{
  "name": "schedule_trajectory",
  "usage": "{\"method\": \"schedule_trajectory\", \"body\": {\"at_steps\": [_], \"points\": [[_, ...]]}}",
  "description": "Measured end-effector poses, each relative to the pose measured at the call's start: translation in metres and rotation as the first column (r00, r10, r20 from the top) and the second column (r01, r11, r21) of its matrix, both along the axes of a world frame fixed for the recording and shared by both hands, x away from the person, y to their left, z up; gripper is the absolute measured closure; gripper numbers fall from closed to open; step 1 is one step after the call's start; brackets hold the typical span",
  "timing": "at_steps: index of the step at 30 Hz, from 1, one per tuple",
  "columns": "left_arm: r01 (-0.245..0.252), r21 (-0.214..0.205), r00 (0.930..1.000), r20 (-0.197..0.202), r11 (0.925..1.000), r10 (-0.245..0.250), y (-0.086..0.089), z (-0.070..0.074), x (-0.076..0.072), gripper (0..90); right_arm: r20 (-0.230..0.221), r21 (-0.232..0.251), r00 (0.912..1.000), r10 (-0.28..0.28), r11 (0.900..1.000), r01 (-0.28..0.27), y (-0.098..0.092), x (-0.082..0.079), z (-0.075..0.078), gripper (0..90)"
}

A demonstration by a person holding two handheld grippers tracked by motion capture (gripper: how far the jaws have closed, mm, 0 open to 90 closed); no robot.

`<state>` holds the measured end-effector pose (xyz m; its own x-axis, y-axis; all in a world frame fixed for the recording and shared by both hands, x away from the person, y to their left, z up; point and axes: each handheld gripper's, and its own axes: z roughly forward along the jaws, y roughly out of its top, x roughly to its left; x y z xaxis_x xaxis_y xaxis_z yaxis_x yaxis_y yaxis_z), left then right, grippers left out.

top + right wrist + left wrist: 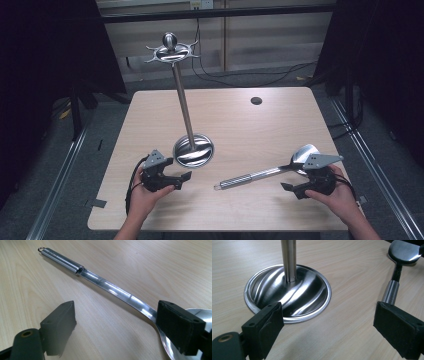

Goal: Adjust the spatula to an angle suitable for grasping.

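A steel utensil stand has its round base (193,150) (287,293) on the table's near middle. Its pole (183,100) (288,260) rises to a ring of hooks (171,51). A long steel spoon (260,174) (112,288) lies flat to the right, handle toward the stand, bowl (304,154) by my right hand. My left gripper (180,181) (332,327) is open and holds nothing, just in front of the base. My right gripper (292,181) (120,325) is open too, one jaw over the spoon's neck, the other on bare wood.
The wooden table (240,125) has a dark round hole (256,100) at the back right. Black cables (260,80) run over the floor behind it, and metal rails (60,175) flank it on both sides.
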<state>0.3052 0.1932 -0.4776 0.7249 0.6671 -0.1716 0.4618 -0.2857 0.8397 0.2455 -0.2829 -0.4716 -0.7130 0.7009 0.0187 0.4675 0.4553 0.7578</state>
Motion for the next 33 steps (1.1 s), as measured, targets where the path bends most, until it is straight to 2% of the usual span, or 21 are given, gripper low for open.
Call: {"method": "schedule_trajectory", "body": {"at_steps": [2, 5, 8, 10, 12, 13, 14, 15, 16, 17, 18, 19, 20, 22, 25, 28, 33], "points": [[0.002, 0.007, 1.0000, -0.001, 1.0000, -0.002, 0.000, 0.000, 0.000, 9.4, 0.003, -0.002, 1.0000, -0.001, 1.0000, 0.001, 0.001, 0.001, 0.000, 18.6], [-0.001, -0.008, 1.0000, -0.004, 1.0000, 0.001, 0.000, 0.000, -0.001, 9.7, 0.010, -0.004, 0.9999, 0.006, 1.0000, -0.006, 0.002, 0.001, 0.000, 20.8], [0.001, -0.007, 1.0000, -0.002, 1.0000, -0.001, 0.000, 0.000, -0.001, 9.7, 0.026, -0.013, 0.9996, 0.015, 0.9998, -0.014, 0.004, 0.001, 0.003, 27.3], [0.001, 0.002, 1.0000, 0.000, 1.0000, -0.001, 0.000, 0.000, -0.002, 9.8, 0.032, -0.006, 0.9992, 0.023, 0.9997, -0.023, 0.006, 0.000, 0.003, 37.0], [0.000, -0.001, 1.0000, -0.003, 1.0000, 0.000, 0.000, 0.000, -0.002, 9.9, 0.034, -0.021, 0.9990, 0.030, 0.9994, -0.029, 0.009, 0.000, 0.003, 50.2], [-0.006, -0.001, 1.0000, 0.001, 1.0000, 0.006, 0.000, 0.000, -0.002, 9.9, 0.032, -0.034, 0.9987, 0.039, 0.9987, -0.038, 0.010, 0.001, 0.003, 58.6], [-0.012, -0.001, 0.9999, 0.002, 0.9999, 0.012, 0.000, 0.000, -0.002, 9.3, 0.020, -0.058, 0.9975, 0.068, 0.9960, -0.067, 0.014, 0.001, 0.003, 70.8], [-0.014, -0.003, 0.9999, 0.001, 0.9999, 0.014, 0.001, 0.000, -0.002, 9.3, 0.020, -0.058, 0.9975, 0.068, 0.9960, -0.067, 0.014, 0.001, 0.003, 70.8], [-0.019, -0.007, 0.9998, -0.001, 0.9998, 0.019, 0.001, 0.000, -0.003, 8.9, 0.013, -0.064, 0.9965, 0.083, 0.9946, -0.082, 0.016, 0.002, 0.002, 74.9], [-0.020, -0.009, 0.9998, -0.002, 0.9998, 0.020, 0.001, 0.000, -0.003, 8.5, 0.000, -0.073, 0.9934, 0.115, 0.9908, -0.114, 0.021, 0.002, 0.000, 78.5], [-0.020, -0.011, 0.9998, -0.004, 0.9997, 0.020, 0.001, 0.000, -0.003, 7.6, -0.007, -0.109, 0.9880, 0.154, 0.9820, -0.154, 0.029, 0.001, -0.002, 84.7], [-0.019, -0.014, 0.9998, -0.005, 0.9997, 0.019, 0.001, -0.001, -0.003, 7.6, -0.007, -0.109, 0.9880, 0.154, 0.9820, -0.154, 0.029, 0.001, -0.002, 84.7], [-0.018, -0.015, 0.9998, -0.006, 0.9997, 0.018, 0.001, -0.001, -0.003, 7.1, -0.007, -0.130, 0.9854, 0.170, 0.9769, -0.170, 0.033, 0.001, -0.003, 86.6], [-0.010, -0.011, 0.9999, -0.013, 0.9999, 0.010, 0.002, -0.002, -0.003, 6.7, -0.015, -0.128, 0.9819, 0.189, 0.9735, -0.189, 0.040, 0.002, -0.006, 89.9], [-0.007, -0.010, 0.9998, -0.017, 0.9999, 0.007, 0.002, -0.002, -0.004, 5.4, -0.015, -0.145, 0.9815, 0.191, 0.9709, -0.191, 0.049, 0.005, -0.011, 90.0], [0.009, -0.015, 0.9997, -0.023, 0.9999, -0.009, 0.001, -0.003, -0.003, 4.5, -0.026, -0.139, 0.9848, 0.172, 0.9749, -0.174, 0.053, 0.009, -0.016, 90.0], [0.041, -0.015, 0.9984, -0.039, 0.9991, -0.041, -0.001, -0.004, -0.004, 2.2, -0.030, -0.140, 0.9861, 0.163, 0.9762, -0.166, 0.058, 0.015, -0.023, 90.0]]}}
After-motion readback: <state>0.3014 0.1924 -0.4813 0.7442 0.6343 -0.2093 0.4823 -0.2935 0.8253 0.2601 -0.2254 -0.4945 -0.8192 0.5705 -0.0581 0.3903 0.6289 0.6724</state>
